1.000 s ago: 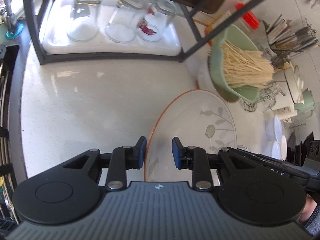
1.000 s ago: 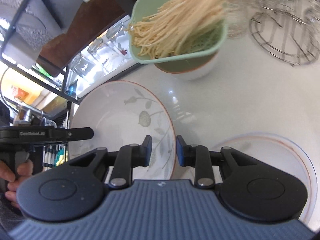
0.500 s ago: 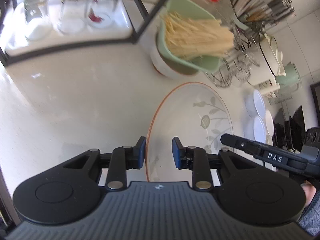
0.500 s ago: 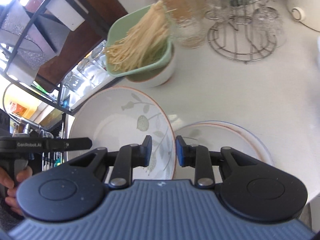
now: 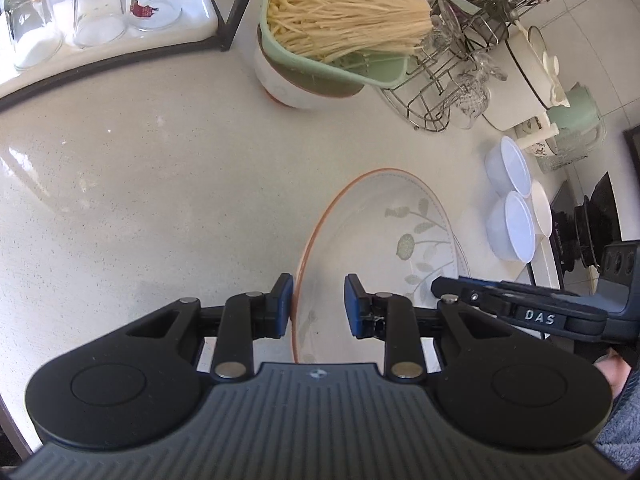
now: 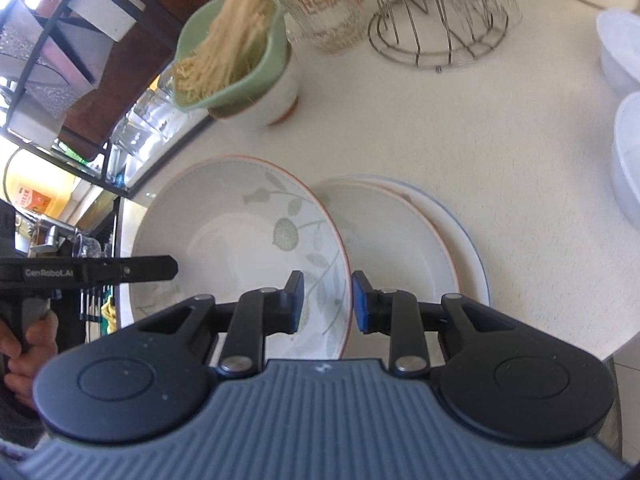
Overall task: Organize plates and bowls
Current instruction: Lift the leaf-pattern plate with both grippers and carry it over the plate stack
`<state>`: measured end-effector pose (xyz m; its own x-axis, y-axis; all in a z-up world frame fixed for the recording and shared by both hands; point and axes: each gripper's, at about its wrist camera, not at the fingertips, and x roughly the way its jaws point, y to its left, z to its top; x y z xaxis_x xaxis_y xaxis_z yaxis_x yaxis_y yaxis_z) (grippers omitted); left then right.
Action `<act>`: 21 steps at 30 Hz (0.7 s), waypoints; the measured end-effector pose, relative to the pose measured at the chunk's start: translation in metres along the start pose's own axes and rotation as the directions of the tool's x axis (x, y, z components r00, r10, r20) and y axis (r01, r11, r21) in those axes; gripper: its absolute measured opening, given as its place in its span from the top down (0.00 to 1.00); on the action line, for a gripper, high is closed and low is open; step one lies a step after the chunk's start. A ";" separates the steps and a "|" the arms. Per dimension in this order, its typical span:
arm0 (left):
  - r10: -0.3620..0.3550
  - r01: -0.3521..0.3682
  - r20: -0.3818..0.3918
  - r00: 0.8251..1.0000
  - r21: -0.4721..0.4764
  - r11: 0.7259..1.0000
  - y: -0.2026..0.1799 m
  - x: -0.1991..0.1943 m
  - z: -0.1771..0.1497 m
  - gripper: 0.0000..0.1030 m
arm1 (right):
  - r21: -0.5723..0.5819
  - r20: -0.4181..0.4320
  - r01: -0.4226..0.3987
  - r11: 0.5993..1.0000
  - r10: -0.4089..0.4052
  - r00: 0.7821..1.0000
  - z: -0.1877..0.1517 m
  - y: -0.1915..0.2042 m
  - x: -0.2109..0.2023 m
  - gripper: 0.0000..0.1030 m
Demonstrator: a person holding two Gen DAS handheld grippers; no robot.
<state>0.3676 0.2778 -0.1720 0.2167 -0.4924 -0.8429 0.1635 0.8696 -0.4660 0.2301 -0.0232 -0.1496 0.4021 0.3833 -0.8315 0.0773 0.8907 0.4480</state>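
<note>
**Leaf plate held from two sides over the stack**

The left tongs (image 5: 316, 300) are straddling the left rim of the white leaf-patterned ceramic plate (image 5: 384, 236) with a gap showing. The right tongs (image 6: 326, 302) are straddling its right rim the same way. Their grip is uncertain, so the plate may slip onto the stacked white plates (image 6: 404, 236) on the speckled bench (image 5: 160, 168).

Your leaf plate (image 6: 240, 236) sits left of two stacked plates (image 6: 400, 240), overlapping them. The noodle bowl (image 6: 256, 92) stands behind it, the glass rack (image 6: 436, 40) further right.
</note>
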 end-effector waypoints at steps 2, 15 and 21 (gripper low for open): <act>0.006 -0.006 -0.004 1.000 -0.005 1.000 -0.001 0.001 -0.001 0.69 | 0.014 -0.009 -0.012 1.000 0.012 1.000 -0.003 -0.005 0.003 0.72; 0.073 -0.073 -0.001 0.997 0.009 0.997 -0.021 0.005 -0.002 0.69 | -0.116 -0.053 0.028 0.993 -0.034 0.998 -0.004 -0.003 0.019 0.72; 0.092 -0.092 -0.009 0.996 -0.012 0.996 -0.024 0.007 -0.003 0.69 | -0.143 -0.023 0.050 0.989 -0.053 0.998 -0.003 -0.001 0.018 0.72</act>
<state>0.3624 0.2536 -0.1679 0.2219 -0.4100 -0.8847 0.1309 0.9116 -0.3897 0.2345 -0.0164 -0.1659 0.3763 0.3407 -0.8616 -0.0340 0.9344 0.3546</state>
